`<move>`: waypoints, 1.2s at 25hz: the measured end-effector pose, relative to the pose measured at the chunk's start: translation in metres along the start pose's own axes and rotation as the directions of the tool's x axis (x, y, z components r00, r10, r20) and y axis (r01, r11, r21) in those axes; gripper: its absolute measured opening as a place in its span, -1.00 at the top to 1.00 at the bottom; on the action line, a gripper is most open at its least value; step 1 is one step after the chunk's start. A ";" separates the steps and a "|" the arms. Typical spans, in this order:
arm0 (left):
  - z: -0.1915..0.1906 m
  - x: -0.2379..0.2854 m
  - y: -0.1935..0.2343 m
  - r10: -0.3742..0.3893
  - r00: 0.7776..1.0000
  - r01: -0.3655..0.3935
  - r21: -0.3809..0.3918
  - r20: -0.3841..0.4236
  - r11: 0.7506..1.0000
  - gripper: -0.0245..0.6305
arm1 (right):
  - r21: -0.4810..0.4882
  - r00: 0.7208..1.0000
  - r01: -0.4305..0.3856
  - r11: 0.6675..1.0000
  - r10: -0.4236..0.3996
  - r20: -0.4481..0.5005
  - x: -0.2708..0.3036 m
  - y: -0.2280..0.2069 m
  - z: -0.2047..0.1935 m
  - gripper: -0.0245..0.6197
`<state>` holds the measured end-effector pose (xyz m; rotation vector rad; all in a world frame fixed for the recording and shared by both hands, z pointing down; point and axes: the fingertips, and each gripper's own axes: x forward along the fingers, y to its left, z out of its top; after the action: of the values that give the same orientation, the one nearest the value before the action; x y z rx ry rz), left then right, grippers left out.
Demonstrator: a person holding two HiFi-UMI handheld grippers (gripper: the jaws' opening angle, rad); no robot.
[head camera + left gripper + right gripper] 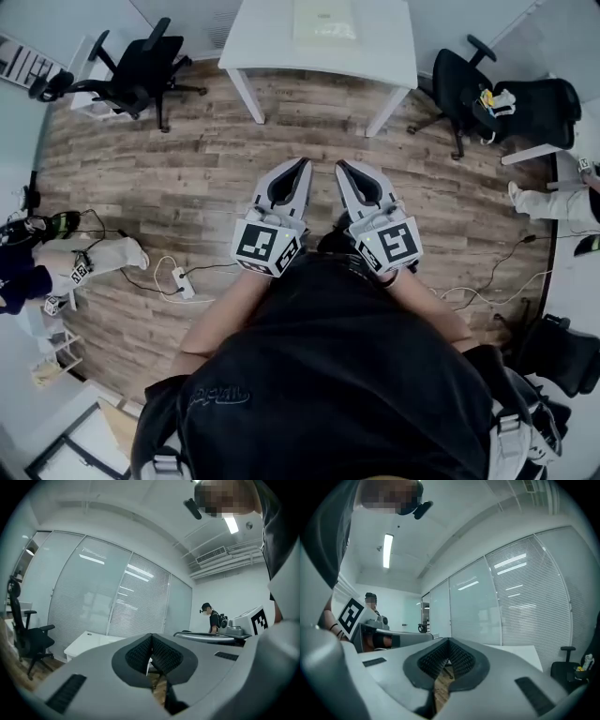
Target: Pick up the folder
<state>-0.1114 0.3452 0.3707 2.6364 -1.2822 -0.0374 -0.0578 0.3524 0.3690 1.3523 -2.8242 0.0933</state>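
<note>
- Stands well apart from the white worktop [272, 42], with a stretch of bare wooden floor [187, 169] in between.
- Holds the left hand-held gripper [302, 165] level in front of the chest, clenched tight on nothing, ribbed pads pressed together in its own view.
- Holds the right hand-held gripper [341, 167] just beside it, likewise clenched and empty, pointed the same way.
- Reads as a ready pose rather than a reach: both tools side by side, close to the body, aimed at the worktop.
- Places the folder [324, 21], pale and flat, on the far middle of the worktop, untouched and well out of reach.
- Puts the task at its very start: probably calls for a walk forward first, then parting of the jaws before any grip.
- Expects some trouble from the flat lie of the folder: little edge to catch, so likely a pinch at one lip or a slide toward the worktop's rim.
- Notes an office chair [141, 70] left of the worktop and another [469, 89] right of it, plus a power strip [183, 283] with cables on the floor, all off the straight path.
</note>
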 end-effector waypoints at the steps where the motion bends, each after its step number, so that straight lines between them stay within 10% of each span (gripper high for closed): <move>1: -0.001 0.009 0.000 -0.001 1.000 0.001 -0.003 -0.001 1.000 0.89 | 0.004 1.000 0.001 1.000 -0.001 0.005 0.001 -0.009 0.000 0.86; 14: 0.003 0.147 -0.020 0.016 0.999 -0.016 0.000 0.028 1.000 0.89 | -0.031 0.999 -0.004 1.000 0.005 0.050 0.014 -0.153 0.019 0.86; 30: -0.013 0.220 -0.028 -0.076 0.997 0.075 -0.041 -0.019 0.996 0.89 | 0.019 0.999 0.042 0.999 -0.042 -0.002 0.025 -0.216 -0.004 0.86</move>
<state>0.0488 0.1925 0.3928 2.6425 -1.1631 -0.0475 0.0946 0.1981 0.3848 1.4140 -2.7985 0.1218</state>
